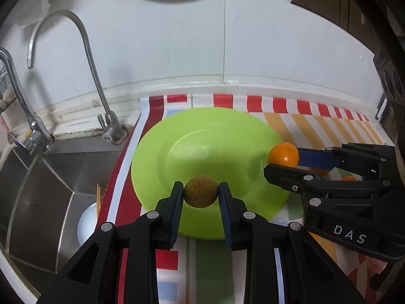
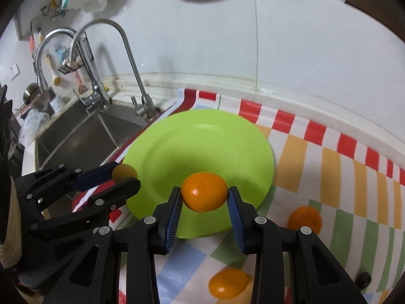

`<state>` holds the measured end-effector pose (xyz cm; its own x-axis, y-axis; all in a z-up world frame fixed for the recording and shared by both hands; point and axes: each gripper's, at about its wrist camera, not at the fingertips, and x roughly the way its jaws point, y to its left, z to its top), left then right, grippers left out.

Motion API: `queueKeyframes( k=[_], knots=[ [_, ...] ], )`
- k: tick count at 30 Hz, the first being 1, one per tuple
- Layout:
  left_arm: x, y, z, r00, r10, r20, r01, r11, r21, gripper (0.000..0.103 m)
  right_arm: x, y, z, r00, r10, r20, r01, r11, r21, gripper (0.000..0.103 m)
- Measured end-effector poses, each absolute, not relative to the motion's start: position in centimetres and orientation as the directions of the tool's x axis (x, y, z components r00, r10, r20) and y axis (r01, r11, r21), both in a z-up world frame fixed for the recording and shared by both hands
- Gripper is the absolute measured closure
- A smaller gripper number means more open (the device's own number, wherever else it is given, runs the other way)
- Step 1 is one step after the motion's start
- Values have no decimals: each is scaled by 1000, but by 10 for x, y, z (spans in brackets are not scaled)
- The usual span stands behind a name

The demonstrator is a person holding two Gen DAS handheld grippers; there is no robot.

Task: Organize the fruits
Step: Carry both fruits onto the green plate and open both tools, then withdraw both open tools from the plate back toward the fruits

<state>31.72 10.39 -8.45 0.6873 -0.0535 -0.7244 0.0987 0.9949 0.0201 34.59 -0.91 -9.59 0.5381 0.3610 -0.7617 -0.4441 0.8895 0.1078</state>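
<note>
A bare lime green plate (image 1: 197, 131) (image 2: 202, 136) lies on a checked cloth beside the sink. My left gripper (image 1: 201, 193) is shut on a brownish-green round fruit (image 1: 201, 191) and holds it over the plate's near rim; it also shows in the right wrist view (image 2: 125, 177) with the fruit (image 2: 124, 172). My right gripper (image 2: 205, 196) is shut on an orange (image 2: 204, 191) above the plate's near edge; in the left wrist view the gripper (image 1: 281, 162) holds the orange (image 1: 283, 154) at the plate's right rim. Two more oranges (image 2: 305, 219) (image 2: 229, 282) lie on the cloth.
A steel sink (image 1: 38, 190) with two taps (image 1: 86, 50) lies left of the plate; a white bowl with chopsticks (image 1: 87, 217) sits in it. The tiled wall (image 1: 177, 50) rises behind. The checked cloth (image 2: 341, 182) stretches right.
</note>
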Motion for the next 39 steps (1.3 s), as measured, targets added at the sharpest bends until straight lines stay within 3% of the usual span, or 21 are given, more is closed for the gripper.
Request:
queueKeyframes(
  k=[5,10,20,25,31,39],
  knots=[
    [326,106,-92,665,-69,-744,110,994,6,75,357,-7,-106,511,359,-781,-442,889,119,65],
    [325,109,-90,668,-56,-742,95,995,10,68,359,-5,-110,506,342,-792,-434,894,109,62],
    [294,96,-64,708,-69,-703,102,995,5,68,325,-30,-85,576,348,-740,-400,909,115,61],
    [271,85,-46,738,-69,-671,98,995,6,52,302,-48,-68,615,352,-705,-375,918,131,61],
    [249,76,-33,759,-68,-648,99,995,11,43,279,-71,-53,650,342,-678,-328,932,155,53],
    [220,62,-20,795,-50,-605,97,994,45,18,242,-91,-35,715,292,-636,-284,952,118,44]
  ],
)
